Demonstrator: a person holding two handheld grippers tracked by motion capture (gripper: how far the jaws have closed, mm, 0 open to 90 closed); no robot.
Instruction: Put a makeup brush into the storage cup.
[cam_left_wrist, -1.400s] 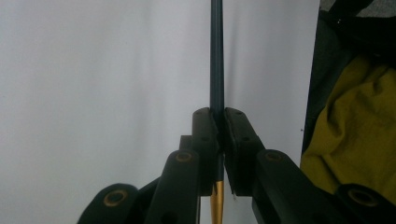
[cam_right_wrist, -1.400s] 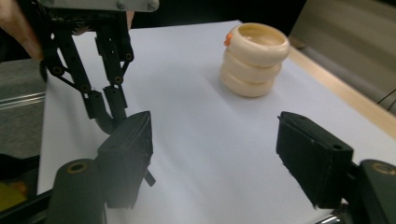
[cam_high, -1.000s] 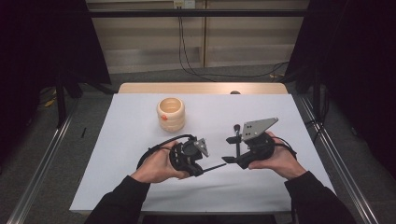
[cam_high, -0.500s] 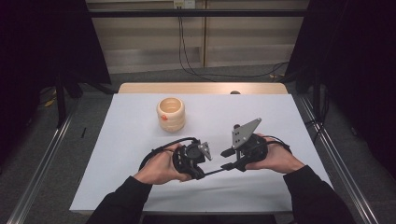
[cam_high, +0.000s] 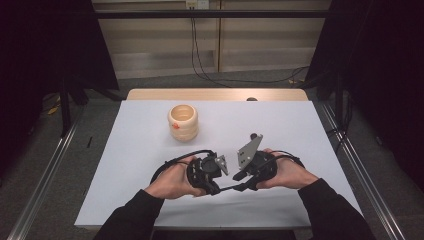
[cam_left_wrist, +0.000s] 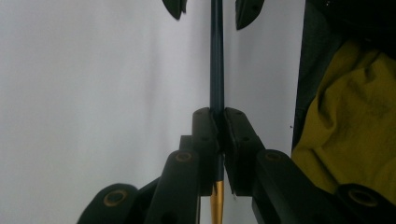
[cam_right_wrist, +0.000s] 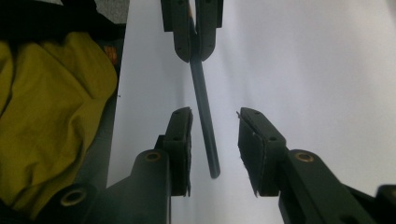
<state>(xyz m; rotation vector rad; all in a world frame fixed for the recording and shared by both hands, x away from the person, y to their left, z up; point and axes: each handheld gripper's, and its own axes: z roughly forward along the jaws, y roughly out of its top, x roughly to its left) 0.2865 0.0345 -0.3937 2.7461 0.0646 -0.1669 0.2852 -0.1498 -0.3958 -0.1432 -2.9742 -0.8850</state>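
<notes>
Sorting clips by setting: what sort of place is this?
Probably a lab or recording bay, not a home: a table under a plain white cover, dark curtains at both sides, metal floor rails, and cables down the back wall.

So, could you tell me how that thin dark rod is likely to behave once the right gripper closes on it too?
The rod juts straight and unsupported from the shut left gripper, so it is probably stiff and light. Its round, smooth-looking shaft may slip or twist between the right gripper's open jaws, and would likely roll if dropped.
</notes>
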